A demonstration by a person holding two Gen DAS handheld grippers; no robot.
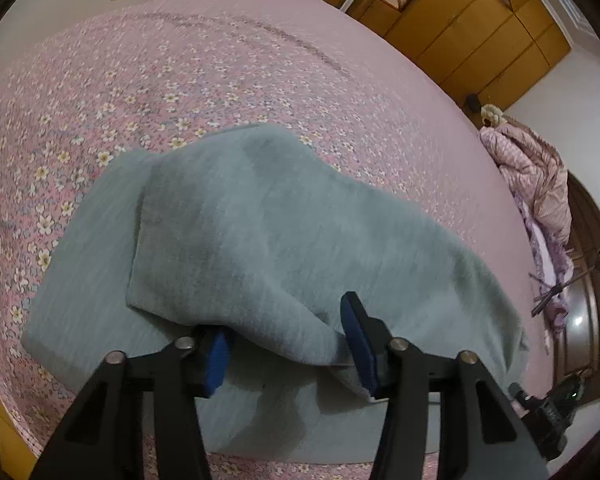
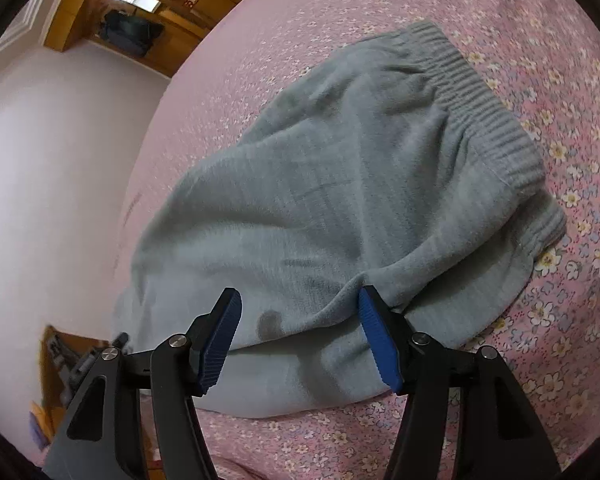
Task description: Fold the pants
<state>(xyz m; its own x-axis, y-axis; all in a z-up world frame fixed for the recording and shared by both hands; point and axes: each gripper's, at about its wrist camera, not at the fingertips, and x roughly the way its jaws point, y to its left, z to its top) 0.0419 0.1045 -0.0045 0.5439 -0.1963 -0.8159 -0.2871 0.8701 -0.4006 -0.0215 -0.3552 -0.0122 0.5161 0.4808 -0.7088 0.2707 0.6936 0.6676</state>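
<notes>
- Grey pants (image 1: pixel 260 240) lie bunched on the bed's pink floral cover (image 1: pixel 180 60), one layer folded over another
- Left gripper (image 1: pixel 288 344): jaws spread wide, cloth draped over and between the blue pads, nothing pinched
- Right gripper (image 2: pixel 300 340): jaws wide apart too, fabric lying between them, not clamped
- Ribbed waistband (image 2: pixel 480 92) sits at the far end in the right wrist view

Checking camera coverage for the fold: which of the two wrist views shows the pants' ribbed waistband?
The right wrist view: the grey pants show their ribbed waistband at upper right on the floral bedspread. The left view shows only plain fabric, no ribbing.
</notes>
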